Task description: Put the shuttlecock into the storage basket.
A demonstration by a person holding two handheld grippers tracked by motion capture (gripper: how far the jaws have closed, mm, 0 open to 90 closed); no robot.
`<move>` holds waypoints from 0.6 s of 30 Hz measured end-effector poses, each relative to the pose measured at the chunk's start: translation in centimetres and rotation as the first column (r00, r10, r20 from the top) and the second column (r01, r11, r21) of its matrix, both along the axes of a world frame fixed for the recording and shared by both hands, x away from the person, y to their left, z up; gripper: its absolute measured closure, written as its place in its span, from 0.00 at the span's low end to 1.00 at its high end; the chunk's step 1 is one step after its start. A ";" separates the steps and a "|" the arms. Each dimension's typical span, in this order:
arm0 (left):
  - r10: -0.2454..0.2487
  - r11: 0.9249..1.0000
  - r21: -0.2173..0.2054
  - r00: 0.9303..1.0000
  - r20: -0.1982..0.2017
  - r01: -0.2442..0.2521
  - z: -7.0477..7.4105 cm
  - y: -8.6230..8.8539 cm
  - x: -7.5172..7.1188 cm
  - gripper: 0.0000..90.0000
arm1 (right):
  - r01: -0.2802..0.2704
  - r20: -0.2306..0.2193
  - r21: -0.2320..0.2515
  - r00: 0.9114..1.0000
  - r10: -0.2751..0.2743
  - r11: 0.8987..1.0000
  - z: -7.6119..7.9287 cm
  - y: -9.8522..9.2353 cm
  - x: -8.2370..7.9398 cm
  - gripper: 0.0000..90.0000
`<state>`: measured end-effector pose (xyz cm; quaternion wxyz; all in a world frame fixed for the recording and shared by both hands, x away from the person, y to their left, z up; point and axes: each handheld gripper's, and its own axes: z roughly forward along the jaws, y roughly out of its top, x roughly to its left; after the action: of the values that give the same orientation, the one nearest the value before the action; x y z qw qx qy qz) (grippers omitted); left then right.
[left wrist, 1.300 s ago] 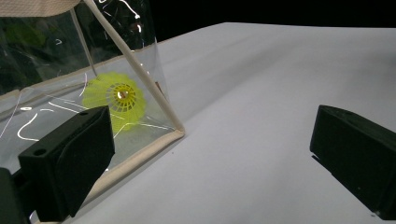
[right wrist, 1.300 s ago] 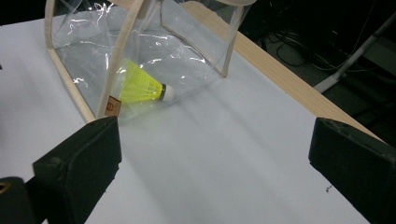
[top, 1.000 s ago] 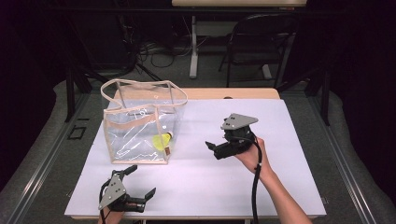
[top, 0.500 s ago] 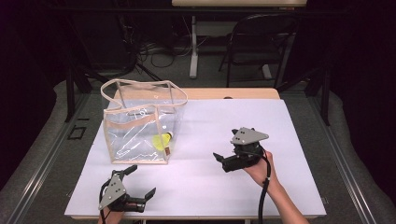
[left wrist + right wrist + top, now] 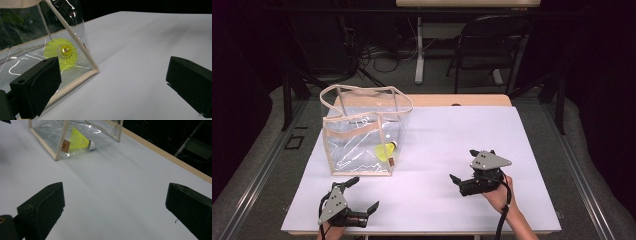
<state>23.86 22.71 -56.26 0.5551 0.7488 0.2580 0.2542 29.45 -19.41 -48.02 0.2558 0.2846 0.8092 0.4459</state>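
Right gripper [image 5: 473,170] withdrawn toward the table's near edge, both grippers spread empty; the clear soft-walled plastic bag [image 5: 362,131] holding the yellow shuttlecock [image 5: 384,151] could be tipped if snagged by the left gripper [image 5: 362,195].

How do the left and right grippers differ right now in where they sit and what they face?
The left gripper sits at the table's near left edge, just in front of the clear bag; the right gripper sits farther right, well apart from it. The left gripper view faces the yellow shuttlecock from its open skirt end; the right gripper view shows it sideways. Both are open and hold nothing.
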 end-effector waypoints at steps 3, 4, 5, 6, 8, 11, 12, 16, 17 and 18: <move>0.000 1.000 0.001 1.000 -0.001 0.000 0.0 0.0 0.0 0.00 | -0.003 0.010 -0.005 1.000 0.003 1.000 -0.6 -0.4 -0.5 0.02; 0.000 1.000 -0.001 1.000 0.000 0.000 0.0 0.0 0.0 0.00 | -0.004 0.015 -0.004 1.000 0.004 1.000 -0.8 -0.5 -0.6 0.02; 0.000 1.000 -0.002 1.000 0.001 0.000 0.0 0.0 0.0 0.00 | -0.002 0.018 -0.006 1.000 0.002 1.000 -1.0 -0.6 -0.7 0.02; 0.001 1.000 0.000 1.000 0.001 -0.001 0.0 0.0 0.0 0.00 | 0.001 0.022 -0.008 1.000 -0.001 1.000 -1.2 -0.7 -0.9 0.02; 0.001 1.000 -0.001 1.000 0.001 -0.001 0.0 0.0 0.0 0.00 | 0.001 0.031 -0.003 1.000 -0.001 1.000 -1.5 -1.0 -1.2 0.02; 0.000 1.000 0.001 1.000 0.001 0.000 0.0 0.0 0.0 0.00 | -0.004 0.038 -0.009 0.999 0.004 1.000 -2.1 -1.3 -1.6 0.02; 0.001 1.000 0.000 1.000 0.000 -0.001 0.0 0.0 0.0 0.00 | -0.004 0.044 -0.016 0.999 0.005 1.000 -2.3 -1.4 -1.7 0.02; -0.001 1.000 0.001 1.000 -0.001 0.001 0.0 0.0 0.0 0.00 | -0.010 0.062 -0.025 0.998 0.011 1.000 -2.9 -1.6 -2.3 0.02; -0.001 1.000 0.001 1.000 0.000 0.001 0.0 0.0 0.0 0.00 | -0.010 0.068 -0.028 0.998 0.012 1.000 -3.0 -1.7 -2.5 0.02; -0.001 1.000 0.002 1.000 0.000 0.001 0.0 0.0 0.0 0.00 | -0.013 0.076 -0.031 0.997 0.016 0.999 -3.3 -1.7 -2.6 0.02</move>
<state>23.82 22.69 -56.25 0.5543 0.7496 0.2575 0.2541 26.81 -21.16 -51.28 0.2875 0.2577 0.8076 0.4458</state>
